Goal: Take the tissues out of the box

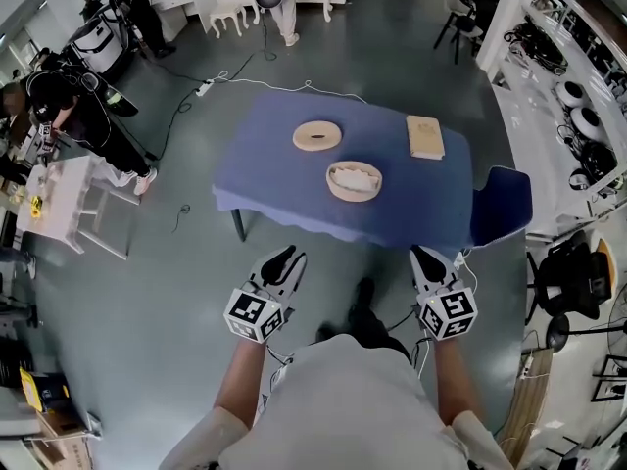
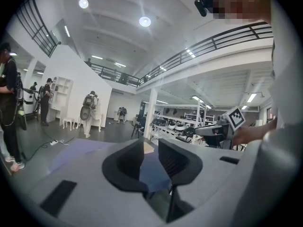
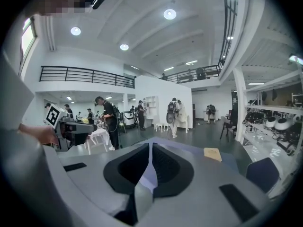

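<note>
On a blue-clothed table (image 1: pixel 265 155) stands a round wooden tissue box (image 1: pixel 354 180) with white tissue showing in its open top. A round wooden lid with a slot (image 1: pixel 316 136) lies behind it. My left gripper (image 1: pixel 284 255) (image 2: pixel 151 148) hovers short of the table's near edge, its jaws apart with nothing between them. My right gripper (image 1: pixel 423 254) (image 3: pixel 150 148) hangs level with it to the right, its jaws together and empty. Both point toward the table.
A flat rectangular wooden box (image 1: pixel 425 136) (image 3: pixel 212 153) lies at the table's far right. A blue chair (image 1: pixel 505 204) stands by the table's right end. A small white table (image 1: pixel 59 199) and people stand at the left; cables run across the grey floor.
</note>
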The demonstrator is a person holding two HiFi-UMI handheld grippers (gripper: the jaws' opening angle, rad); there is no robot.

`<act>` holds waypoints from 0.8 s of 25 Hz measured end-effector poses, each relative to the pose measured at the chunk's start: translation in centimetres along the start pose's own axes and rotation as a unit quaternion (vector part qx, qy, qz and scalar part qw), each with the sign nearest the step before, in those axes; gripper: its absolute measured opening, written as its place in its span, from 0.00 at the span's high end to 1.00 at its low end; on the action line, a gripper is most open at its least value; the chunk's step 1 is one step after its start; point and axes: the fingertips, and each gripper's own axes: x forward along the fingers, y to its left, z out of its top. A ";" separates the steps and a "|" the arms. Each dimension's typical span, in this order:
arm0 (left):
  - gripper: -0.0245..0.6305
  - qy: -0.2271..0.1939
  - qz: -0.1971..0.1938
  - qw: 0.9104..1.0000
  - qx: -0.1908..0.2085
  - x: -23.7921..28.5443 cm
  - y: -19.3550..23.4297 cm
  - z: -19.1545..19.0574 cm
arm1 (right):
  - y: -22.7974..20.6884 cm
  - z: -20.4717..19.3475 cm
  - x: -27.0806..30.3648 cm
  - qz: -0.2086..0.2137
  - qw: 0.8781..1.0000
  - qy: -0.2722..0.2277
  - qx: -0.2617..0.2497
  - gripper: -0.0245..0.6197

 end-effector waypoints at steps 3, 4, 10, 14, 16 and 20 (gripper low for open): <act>0.81 0.003 0.003 1.000 -0.002 1.2 0.5 0.1 | -0.8 0.3 1.3 0.007 1.000 0.000 0.001 0.90; 0.81 0.004 0.003 1.000 -0.001 1.8 0.6 0.1 | -1.2 0.4 1.8 0.009 1.000 0.001 0.002 0.89; 0.81 0.015 0.004 1.000 0.001 6.2 1.4 0.2 | -4.6 0.1 5.4 0.024 1.000 0.009 0.008 0.89; 0.81 0.014 0.008 1.000 0.000 8.9 2.8 1.1 | -6.8 0.6 8.0 0.033 0.999 0.013 0.014 0.89; 0.81 0.013 0.011 1.000 -0.001 10.5 3.3 1.5 | -8.2 0.6 9.2 0.038 0.999 0.017 0.017 0.89; 0.81 0.018 0.018 1.000 0.000 13.7 4.4 2.0 | -10.7 0.4 11.7 0.049 0.998 0.025 0.022 0.89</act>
